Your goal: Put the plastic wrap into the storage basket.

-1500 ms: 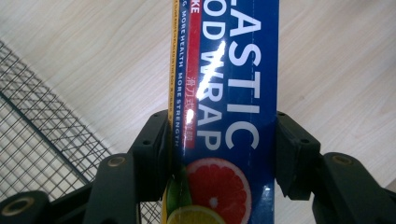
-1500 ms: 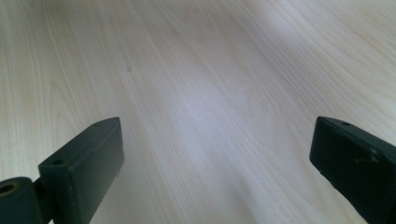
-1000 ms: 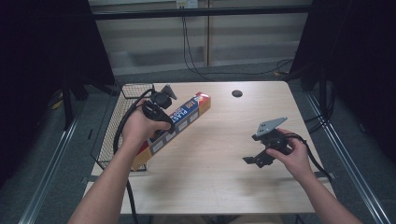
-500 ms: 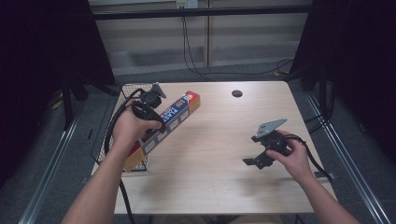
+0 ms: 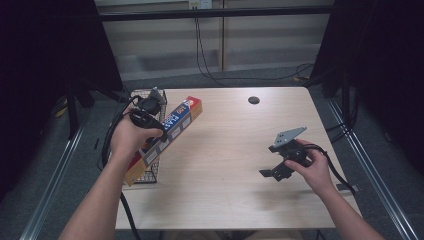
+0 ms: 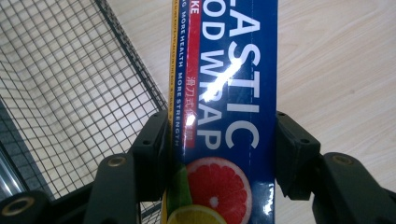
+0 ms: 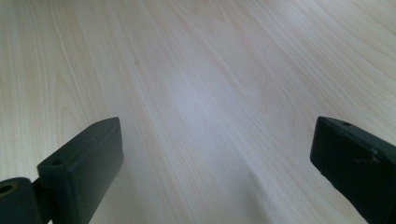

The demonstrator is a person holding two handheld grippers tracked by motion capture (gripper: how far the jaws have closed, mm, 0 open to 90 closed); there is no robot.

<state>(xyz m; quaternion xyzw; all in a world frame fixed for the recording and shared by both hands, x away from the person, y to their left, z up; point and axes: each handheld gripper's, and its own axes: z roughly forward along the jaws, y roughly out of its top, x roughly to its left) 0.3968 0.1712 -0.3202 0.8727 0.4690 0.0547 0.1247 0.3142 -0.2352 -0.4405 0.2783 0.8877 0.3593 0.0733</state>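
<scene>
A long blue, red and yellow plastic wrap box (image 5: 167, 132) hangs slanted over the table's left edge, above a black wire basket (image 5: 150, 172). My left gripper (image 5: 157, 131) is shut on it; in the left gripper view both jaws press the sides of the box (image 6: 229, 107), and the basket (image 6: 70, 88) lies below to the left. At the right side of the table, my right gripper (image 5: 274, 173) rests low in the person's hand. In the right gripper view its jaws stand wide apart over bare wood (image 7: 210, 112) with nothing between them.
The light wooden table (image 5: 235, 165) has a small dark round hole (image 5: 253, 100) near its far edge. Cables (image 5: 205, 50) hang behind the table. Dark curtains and metal floor rails flank both sides.
My left gripper has carried the plastic wrap box leftward, from over the table to above the wire basket. The right gripper has stayed put.
</scene>
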